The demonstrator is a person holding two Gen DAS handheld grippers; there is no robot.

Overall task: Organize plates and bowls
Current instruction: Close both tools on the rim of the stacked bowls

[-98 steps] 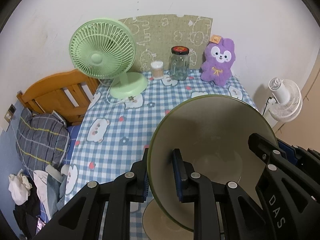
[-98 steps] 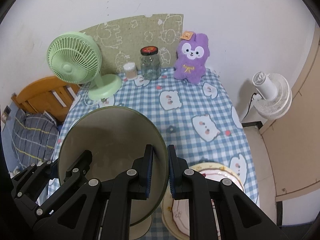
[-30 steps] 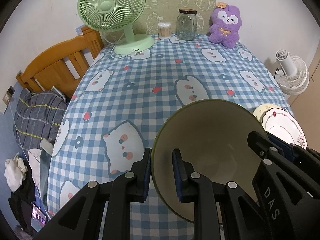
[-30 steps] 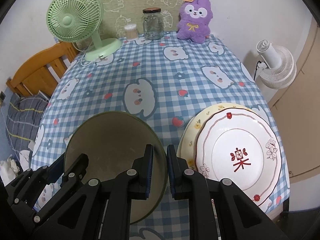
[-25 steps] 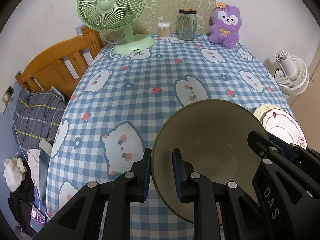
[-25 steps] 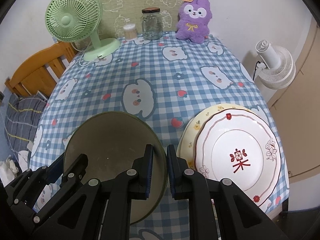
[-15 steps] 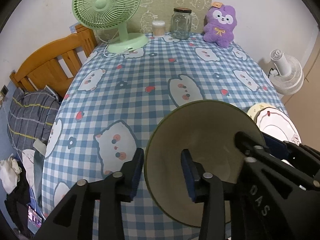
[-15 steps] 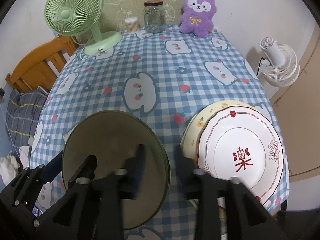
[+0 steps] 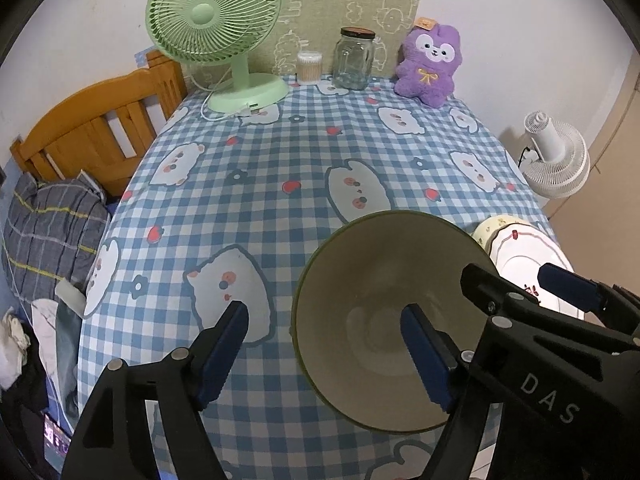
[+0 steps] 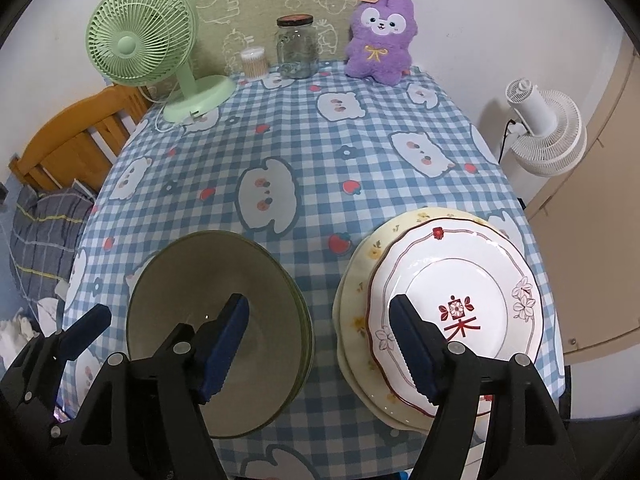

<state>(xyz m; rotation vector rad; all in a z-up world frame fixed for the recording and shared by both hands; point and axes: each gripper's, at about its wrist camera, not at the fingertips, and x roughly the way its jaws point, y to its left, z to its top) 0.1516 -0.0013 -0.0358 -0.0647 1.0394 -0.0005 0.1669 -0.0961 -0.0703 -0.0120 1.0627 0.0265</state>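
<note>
**Bowl let go beside the plates**

Checked blue cloth covers the table (image 10: 320,148), with a green fan (image 10: 140,44), a jar (image 10: 296,46) and a purple plush (image 10: 378,38) along the far edge by the wall. At the near edge sits the green bowl (image 10: 216,328), which from its layered rim looks to rest on other bowls, and just right of it the plates (image 10: 456,304), a white one on a yellow one.

Both claws are now opening. The left gripper (image 9: 324,350) straddles the bowl's left rim and the right gripper (image 10: 318,340) its right rim, but no pad presses on it. A second ago both were pinched tight on those rims, and a few seconds back the bowl hung tilted in the air above the table. So the bowl has been set down and released. My reading is that this placement is finished, with bowls and plates grouped side by side; the hands need only draw back without nudging the rim.
</note>
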